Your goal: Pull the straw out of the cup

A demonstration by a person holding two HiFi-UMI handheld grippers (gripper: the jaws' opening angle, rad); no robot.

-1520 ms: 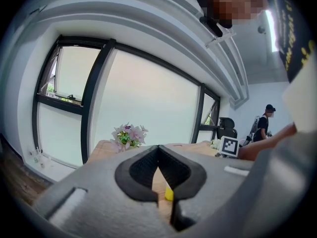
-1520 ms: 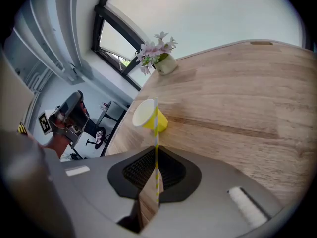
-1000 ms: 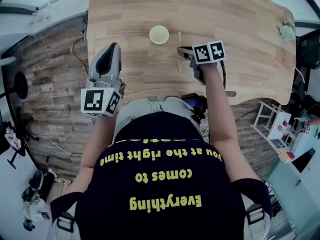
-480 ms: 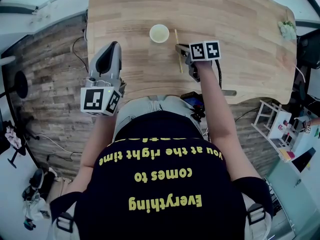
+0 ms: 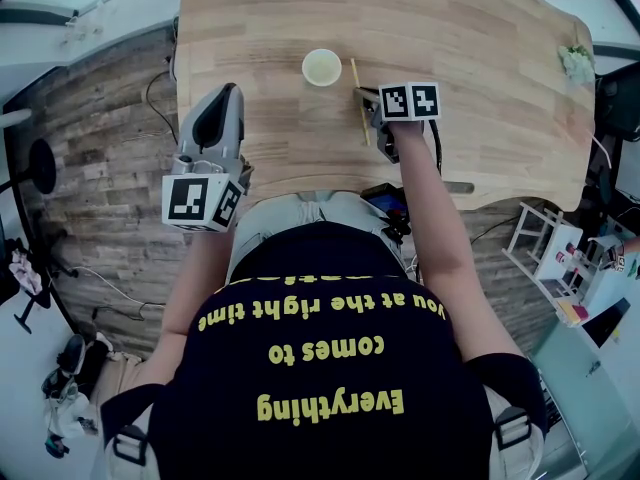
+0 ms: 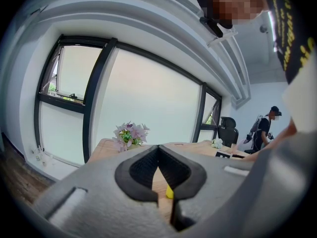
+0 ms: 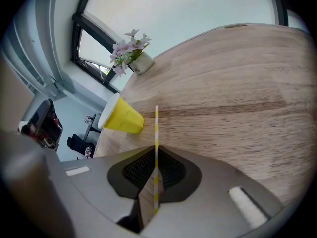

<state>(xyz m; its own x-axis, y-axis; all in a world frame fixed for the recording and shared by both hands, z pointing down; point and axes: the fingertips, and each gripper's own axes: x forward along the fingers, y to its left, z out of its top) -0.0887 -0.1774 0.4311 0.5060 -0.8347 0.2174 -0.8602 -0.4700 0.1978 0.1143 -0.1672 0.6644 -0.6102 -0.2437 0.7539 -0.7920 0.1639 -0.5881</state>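
Head view looks steeply down; right gripper view, low and close, shares the cup point(image 7: 121, 115) ahead-left of the right gripper point(image 7: 155, 155); left gripper view faces windows point(image 6: 138, 98).

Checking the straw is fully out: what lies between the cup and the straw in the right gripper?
Only bare table: the head view shows wood between the cup and the straw that the right gripper clamps.

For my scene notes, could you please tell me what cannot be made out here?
- Inside of the cup: too small in the head view, side-on in the right gripper view.
- Whether the straw touches the table: right tongs cover it in the right gripper view.
- Yellow speck, left gripper view: mostly hidden by the left tongs.
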